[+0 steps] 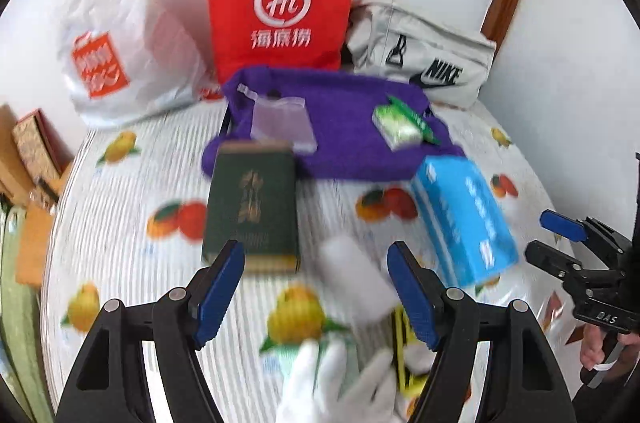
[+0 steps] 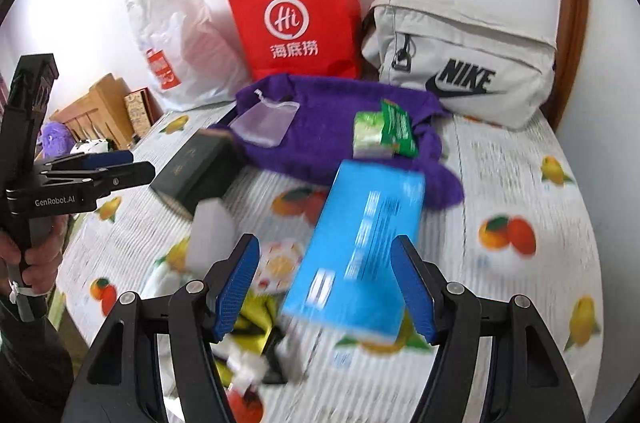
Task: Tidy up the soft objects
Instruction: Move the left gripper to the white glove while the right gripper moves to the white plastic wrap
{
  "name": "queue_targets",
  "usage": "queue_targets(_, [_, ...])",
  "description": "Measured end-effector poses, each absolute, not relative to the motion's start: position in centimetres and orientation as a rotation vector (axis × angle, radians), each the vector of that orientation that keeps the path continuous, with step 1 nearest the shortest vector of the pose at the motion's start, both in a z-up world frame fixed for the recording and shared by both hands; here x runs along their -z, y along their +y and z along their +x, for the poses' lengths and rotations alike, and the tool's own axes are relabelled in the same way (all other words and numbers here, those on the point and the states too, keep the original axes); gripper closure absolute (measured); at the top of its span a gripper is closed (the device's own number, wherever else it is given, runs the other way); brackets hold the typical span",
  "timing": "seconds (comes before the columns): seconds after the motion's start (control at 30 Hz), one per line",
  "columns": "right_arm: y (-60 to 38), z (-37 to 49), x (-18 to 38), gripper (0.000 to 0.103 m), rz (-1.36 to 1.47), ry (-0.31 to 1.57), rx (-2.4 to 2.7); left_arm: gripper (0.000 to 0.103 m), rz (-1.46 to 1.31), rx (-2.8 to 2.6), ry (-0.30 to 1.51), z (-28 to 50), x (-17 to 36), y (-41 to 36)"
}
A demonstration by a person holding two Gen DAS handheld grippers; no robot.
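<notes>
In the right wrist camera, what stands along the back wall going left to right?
White plastic bag → red paper bag → grey Nike pouch.

A matt red paper bag [image 2: 296, 23] is seen beside a glossy, crinkled white plastic bag [image 2: 180, 39] and a smooth grey fabric Nike pouch [image 2: 464, 63]. Fuzzy purple cloth [image 2: 332, 131] is laid on the ribbed, fruit-printed bedspread [image 2: 520, 183]. Ridged blue pads [image 2: 236, 287] are fitted to matt black plastic fingers.

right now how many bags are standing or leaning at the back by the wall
3: white plastic bag on the left, red paper bag in the middle, grey Nike pouch on the right. Others may be hidden behind them.
</notes>
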State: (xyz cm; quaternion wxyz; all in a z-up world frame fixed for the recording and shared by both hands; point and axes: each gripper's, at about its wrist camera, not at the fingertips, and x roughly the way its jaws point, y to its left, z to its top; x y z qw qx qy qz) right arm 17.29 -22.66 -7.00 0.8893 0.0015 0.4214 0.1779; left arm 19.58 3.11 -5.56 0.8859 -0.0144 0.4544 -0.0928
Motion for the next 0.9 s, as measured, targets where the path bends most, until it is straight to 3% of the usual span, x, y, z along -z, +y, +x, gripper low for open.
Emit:
queue_targets(0.33, [-20.1, 11.5, 10.5, 0.035, 0.006, 0.892, -0.478, 0.031, -0.082, 0.149, 1.013, 13.6, 10.5, 4.6])
queue_targets(0.63, [-15.7, 11.6, 13.8, 0.036, -0.096, 0.905, -0.571, 0.031, -0.123, 0.165, 1.040, 11.2, 12.8, 5.8])
queue_targets(0.73, [-15.2, 12.4, 15.0, 0.054, -0.125, 0.936, -0.560, 0.031, -0.145, 0.180, 1.049, 10.9, 13.4, 6.0])
queue_targets(0.83, [-15.2, 13.0, 15.6, 0.087, -0.124, 0.954, -0.567, 0.031, -0.134, 0.189, 1.059, 10.9, 14.0, 5.7])
queue_targets(0.9, [-15.4, 13.0, 15.4, 0.094, -0.128, 0.938, -0.575, 0.031, -0.129, 0.201, 1.062, 10.9, 14.3, 5.4])
